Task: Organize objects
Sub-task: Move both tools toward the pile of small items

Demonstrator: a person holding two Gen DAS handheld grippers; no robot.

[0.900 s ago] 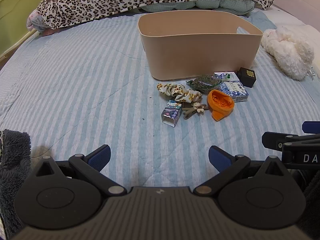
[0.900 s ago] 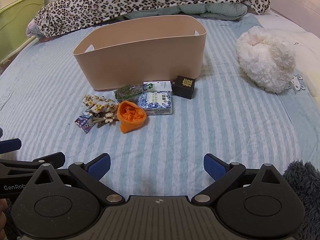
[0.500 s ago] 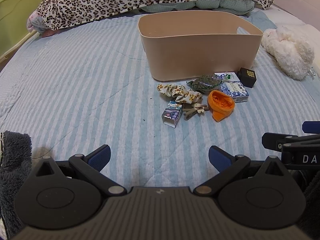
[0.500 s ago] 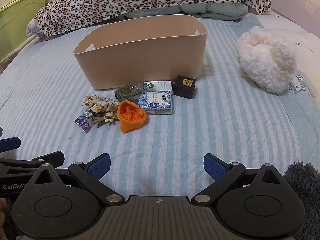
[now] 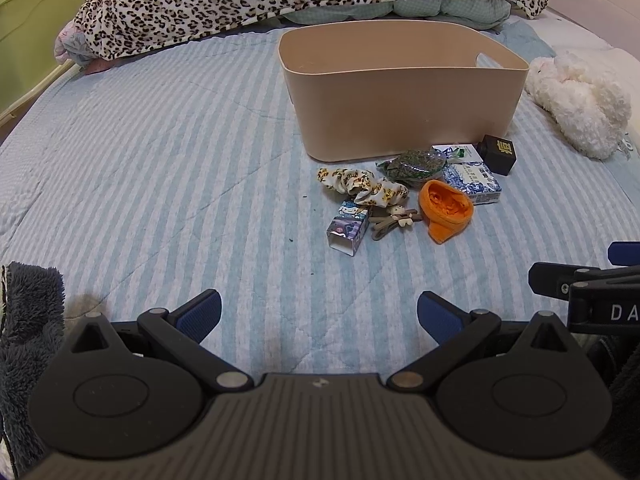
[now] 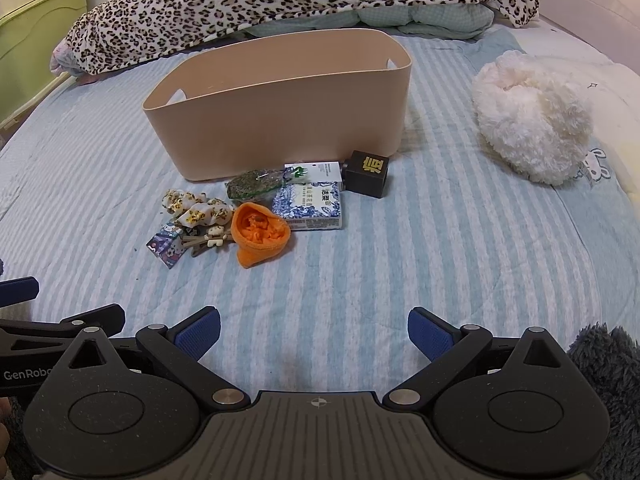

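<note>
The small things to be organized lay in a loose cluster on the striped bed (image 5: 168,168), toward its middle and just in front of the beige bin (image 5: 400,120), which looked empty as far as its inside showed. Nearest the tongs sat the orange knitted piece (image 6: 260,236), soft and floppy; it would likely crush under a pinch, so a hold across its bunched rim seemed safest. Beside it lay the printed scrunchie (image 5: 364,186), equally limp and light, easy to take anywhere on its gathered fabric. The small cartoon box (image 5: 347,232) and the blue-and-white tissue pack (image 6: 310,206) looked light but more regular, best gripped across their narrow sides; the pack's wrapper might prove slippery. The hair clips (image 5: 394,220) were thin and low against the bedcover, probably the hardest to pinch. The black cube (image 6: 366,174) seemed rigid and should take a firm hold on opposite faces, while the green packet (image 5: 412,164) touched the bin's wall. A white fluffy toy (image 6: 532,120) lay well apart near the bed's right edge. Both the left tongs (image 5: 319,312) and the right tongs (image 6: 314,326) hung wide apart and empty, near the bed's front edge, short of the cluster.
</note>
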